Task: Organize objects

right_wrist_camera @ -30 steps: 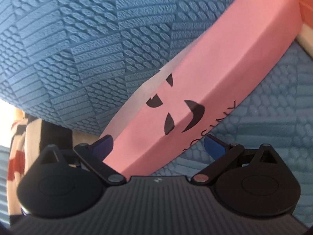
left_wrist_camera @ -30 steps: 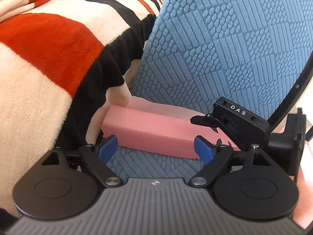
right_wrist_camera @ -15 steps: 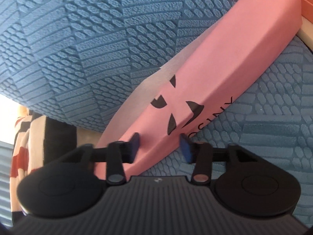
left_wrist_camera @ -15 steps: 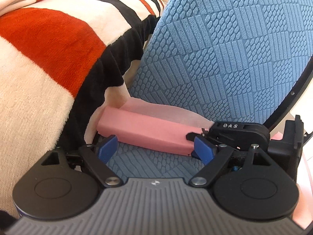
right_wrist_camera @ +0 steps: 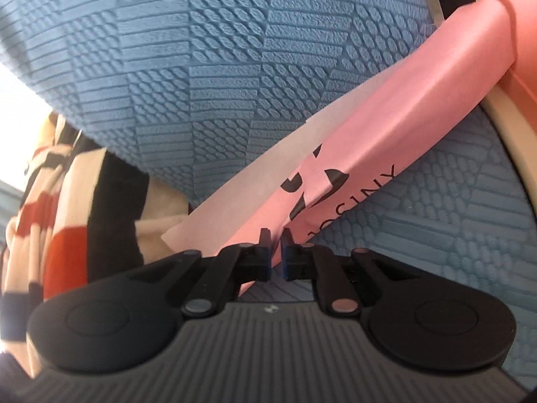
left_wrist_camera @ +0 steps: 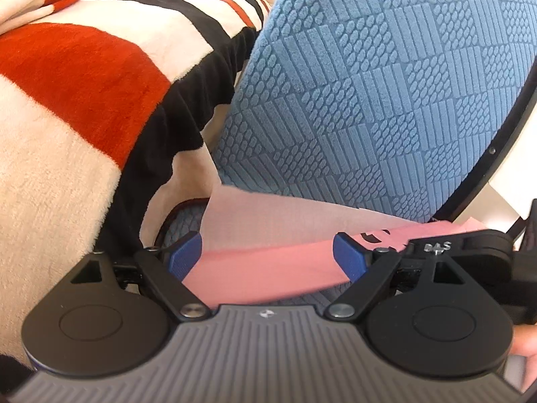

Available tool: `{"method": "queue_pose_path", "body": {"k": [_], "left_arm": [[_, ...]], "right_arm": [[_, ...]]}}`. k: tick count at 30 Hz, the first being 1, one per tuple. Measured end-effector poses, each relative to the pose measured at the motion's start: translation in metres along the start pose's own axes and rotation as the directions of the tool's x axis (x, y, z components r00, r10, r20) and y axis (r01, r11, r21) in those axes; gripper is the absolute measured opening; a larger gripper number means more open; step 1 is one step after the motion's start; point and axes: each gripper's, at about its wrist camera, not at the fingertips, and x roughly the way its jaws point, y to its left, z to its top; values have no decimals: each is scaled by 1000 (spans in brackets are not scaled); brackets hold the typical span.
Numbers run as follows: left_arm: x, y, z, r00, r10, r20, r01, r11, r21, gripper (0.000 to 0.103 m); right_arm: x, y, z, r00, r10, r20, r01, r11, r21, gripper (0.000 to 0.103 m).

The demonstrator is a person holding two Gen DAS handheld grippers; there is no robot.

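Note:
A long pink package (right_wrist_camera: 386,110) with black lettering lies slanted across a blue textured chair seat (right_wrist_camera: 453,235). My right gripper (right_wrist_camera: 276,235) has its jaws closing tight on the package's near edge, and the pink paper creases between the blue pads. In the left wrist view the same package (left_wrist_camera: 268,265) spans the gap between my left gripper's (left_wrist_camera: 266,258) wide-open blue fingers (left_wrist_camera: 183,258). The right gripper's black body (left_wrist_camera: 470,252) holds the package's right end there. I cannot tell whether the left pads touch the package.
The chair's blue backrest (left_wrist_camera: 369,100) rises right behind the package. A red, black and cream striped blanket (left_wrist_camera: 84,84) hangs close on the left. The chair's black frame (left_wrist_camera: 503,134) curves down the right side. A person's hand (left_wrist_camera: 523,346) shows at the lower right.
The right jaws went from wide open to pinched on the pink package and rose, rolling a little. The package's end lifted and now fills the gap between the left fingers. The left gripper stayed still.

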Motion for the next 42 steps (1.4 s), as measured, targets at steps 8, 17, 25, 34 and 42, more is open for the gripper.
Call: {"method": "queue_pose_path", "body": {"k": [8,17,25,34,42], "left_arm": [[4,0,-3,1000,-3,-31,3,1000,-2,89],[12,11,-7,995,-53,-86,45,995,-93,88],[25,18,-16,982,-91,-168,64,985,-162,74],[44,2,-27,969,72,-235,-76,997,-8,77],[58,-3,-30,962,91,-257,-96,995,-6,79]], "right_arm": [[-28,-10,-8,1000,-8,-4,8,998,-65,8],[-37,-34,-18,998,-57,-9,56,994,-91,7],[-39,-51,-21,998,-55,15,55,998,-39,8],[-44,-52,-24,998,-60,-9,60,998,15,12],[-50,-58,-19,1000,-24,-6,24,997,69,58]]}}
